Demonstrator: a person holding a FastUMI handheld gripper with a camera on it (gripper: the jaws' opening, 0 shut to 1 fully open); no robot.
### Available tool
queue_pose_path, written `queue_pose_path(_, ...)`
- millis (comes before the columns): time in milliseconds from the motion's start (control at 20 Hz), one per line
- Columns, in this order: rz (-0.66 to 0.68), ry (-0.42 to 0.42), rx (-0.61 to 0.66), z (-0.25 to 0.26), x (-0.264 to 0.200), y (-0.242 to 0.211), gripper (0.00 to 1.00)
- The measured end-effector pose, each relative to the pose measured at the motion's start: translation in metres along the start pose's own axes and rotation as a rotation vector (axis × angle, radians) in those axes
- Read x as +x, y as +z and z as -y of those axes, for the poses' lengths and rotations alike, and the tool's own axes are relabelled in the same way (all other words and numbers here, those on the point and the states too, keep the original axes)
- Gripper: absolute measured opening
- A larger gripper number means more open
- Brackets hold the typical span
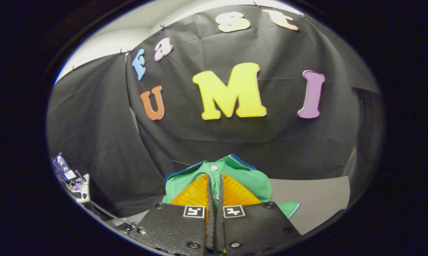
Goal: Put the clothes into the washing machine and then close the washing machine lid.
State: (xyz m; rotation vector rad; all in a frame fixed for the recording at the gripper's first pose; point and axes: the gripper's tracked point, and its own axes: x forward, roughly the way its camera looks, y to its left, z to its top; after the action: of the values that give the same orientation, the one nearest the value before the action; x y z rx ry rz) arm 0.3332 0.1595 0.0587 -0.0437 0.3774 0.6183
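One green polo shirt (pixel 245 177), with blue edging at the collar and a buttoned placket, sits in the lower centre of the frame, directly at the gripper (pixel 215 185). Two buttons can be counted along the placket, which runs up between the fingers in line with the gripper's own long axis. The two fingers stand nearly together with only a thin slot between them, and the shirt's fabric fills that slot and spreads out to both sides and above the tips, so the gripper looks clamped on the shirt, holding it lifted in front of the black cloth wall (pixel 93 124). Whether both pads truly press the cloth is a judgement from how narrow the gap is.

To the lower right, behind the shirt, lies a grey flat surface (pixel 313 199). At the lower left of the frame sits a small cluster of white equipment (pixel 77 185), too small to identify.

With no machine opening seen ahead, the coming move probably calls for turning the gripper toward the washer before letting the shirt go.
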Motion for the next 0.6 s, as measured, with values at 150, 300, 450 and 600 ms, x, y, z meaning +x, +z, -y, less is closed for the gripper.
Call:
queue_pose_path(150, -0.020, 0.056, 0.007, -0.033, 0.020, -0.004, 0.06)
queue_pose_path(300, -0.037, 0.093, 0.034, -0.058, 0.044, -0.009, 0.06)
queue_pose_path(450, -0.056, 0.128, 0.045, -0.082, 0.067, -0.016, 0.06)
queue_pose_path(600, -0.072, 0.168, 0.044, -0.106, 0.085, -0.020, 0.06)
